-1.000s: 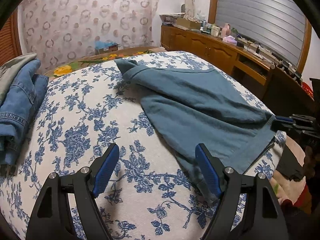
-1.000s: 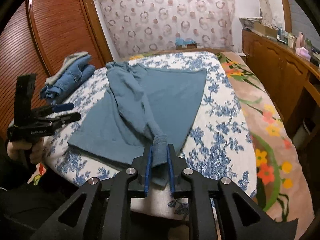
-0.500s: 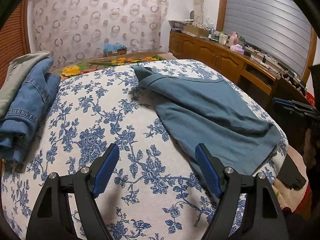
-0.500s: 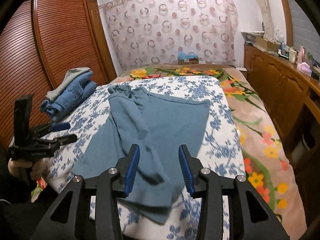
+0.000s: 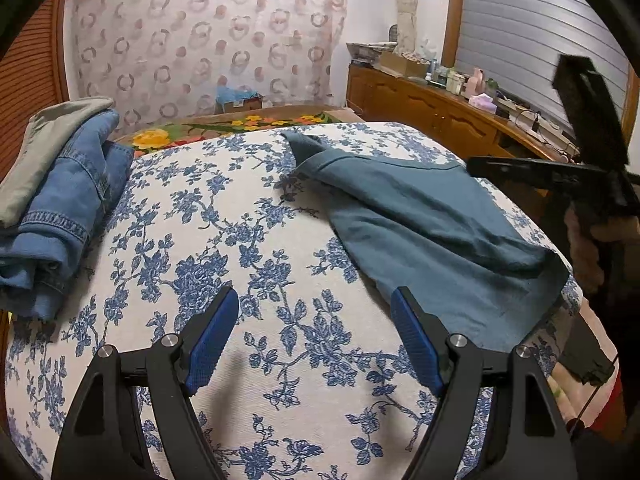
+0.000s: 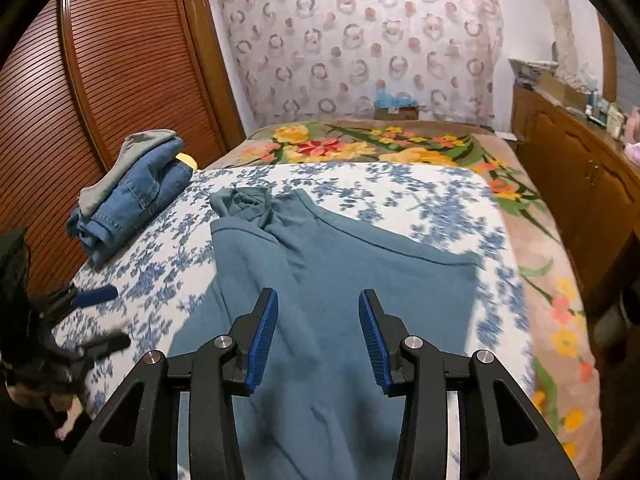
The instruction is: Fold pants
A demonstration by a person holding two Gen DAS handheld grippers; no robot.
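On the floral sheet (image 6: pixel 420 188), the teal pants (image 6: pixel 340 280) lie lengthwise, bunched end farthest away.

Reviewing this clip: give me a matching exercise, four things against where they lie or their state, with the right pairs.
Things:
1. teal pants
2. folded jeans
3. left gripper
4. wooden cabinet

Places or states:
A. stacked under a grey garment
B. open, over bare floral sheet
C. spread in the middle of the bed
D. along the wall beside the bed

Pairs: 1-C, 2-A, 3-B, 4-D
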